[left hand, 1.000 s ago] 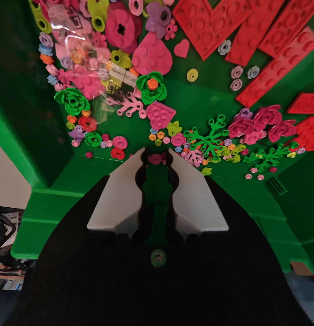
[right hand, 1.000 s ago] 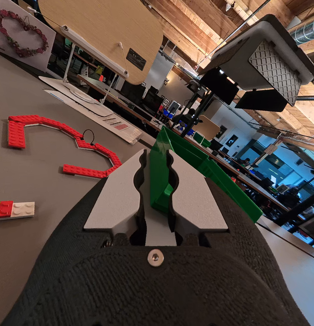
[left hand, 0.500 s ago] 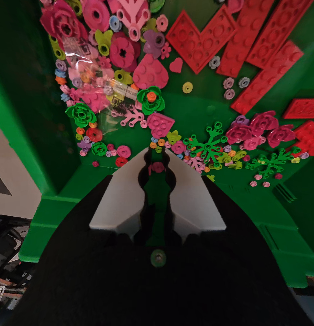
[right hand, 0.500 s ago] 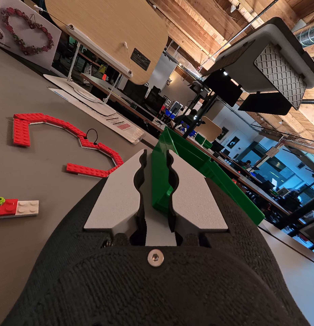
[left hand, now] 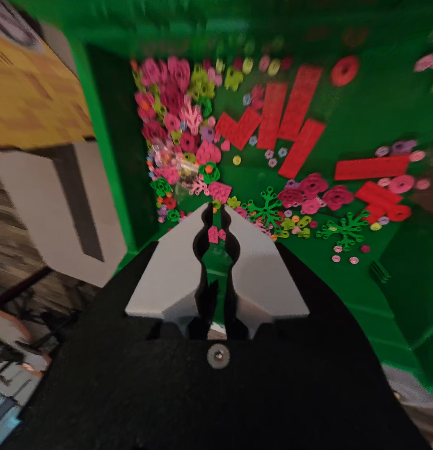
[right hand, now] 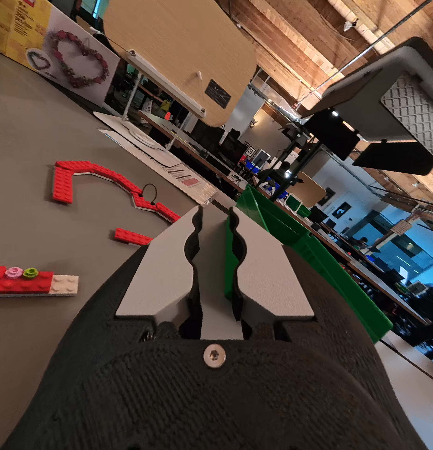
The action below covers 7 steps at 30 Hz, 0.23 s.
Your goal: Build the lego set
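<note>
In the left wrist view my left gripper (left hand: pixel 216 207) is shut on a small pink piece (left hand: pixel 213 235), held above the near end of the green bin (left hand: pixel 308 280). The bin holds red plates (left hand: pixel 274 117), pink flowers (left hand: pixel 313 187), green leaf pieces (left hand: pixel 265 210) and several small round studs. The view is blurred. In the right wrist view my right gripper (right hand: pixel 215 209) is open and empty, low over the grey table. A partly built red heart frame (right hand: pixel 118 177) lies to its left. A red strip (right hand: pixel 23 283) with a pink and a lime stud lies nearer.
The green bin (right hand: pixel 332 267) stands right of my right gripper. The set's box (right hand: pixel 72 60) and a white booklet (right hand: pixel 166 165) lie at the table's far side. The box (left hand: pixel 28 97) also shows left of the bin in the left wrist view. Left tips to right tips: about 60 centimetres.
My left gripper closed on the pink piece and pulled up and back from the bin floor. My right gripper shifted a little, bringing more of the red strip into view.
</note>
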{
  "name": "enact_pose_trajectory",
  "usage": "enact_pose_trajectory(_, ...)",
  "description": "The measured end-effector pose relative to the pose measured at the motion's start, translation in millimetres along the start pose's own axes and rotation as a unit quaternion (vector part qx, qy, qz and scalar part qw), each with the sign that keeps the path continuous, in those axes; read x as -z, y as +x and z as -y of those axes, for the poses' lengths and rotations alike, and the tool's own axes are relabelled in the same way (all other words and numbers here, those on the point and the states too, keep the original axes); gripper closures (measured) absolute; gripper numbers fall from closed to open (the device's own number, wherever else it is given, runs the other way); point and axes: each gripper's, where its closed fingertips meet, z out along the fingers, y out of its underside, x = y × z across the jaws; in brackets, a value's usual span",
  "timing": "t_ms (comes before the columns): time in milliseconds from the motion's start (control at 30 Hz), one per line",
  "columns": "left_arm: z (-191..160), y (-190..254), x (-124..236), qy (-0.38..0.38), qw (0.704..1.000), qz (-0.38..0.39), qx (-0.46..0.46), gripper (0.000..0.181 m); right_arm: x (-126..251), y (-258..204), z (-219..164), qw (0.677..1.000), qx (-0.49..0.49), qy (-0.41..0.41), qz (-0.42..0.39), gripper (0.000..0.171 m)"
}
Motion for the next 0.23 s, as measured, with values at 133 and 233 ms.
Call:
enact_pose_trajectory(133, 58, 11, 50, 0.045, 0.995, 0.057, -0.070, 0.178, 0, -10, 6, 1.000, 0.007, 0.014, 0.022, 0.152)
enact_pose_trajectory(233, 118, 33, 82, 0.086, 0.985, 0.068, -0.130, 0.178, 2, -11, 11, 0.999, 0.004, 0.026, 0.026, 0.152)
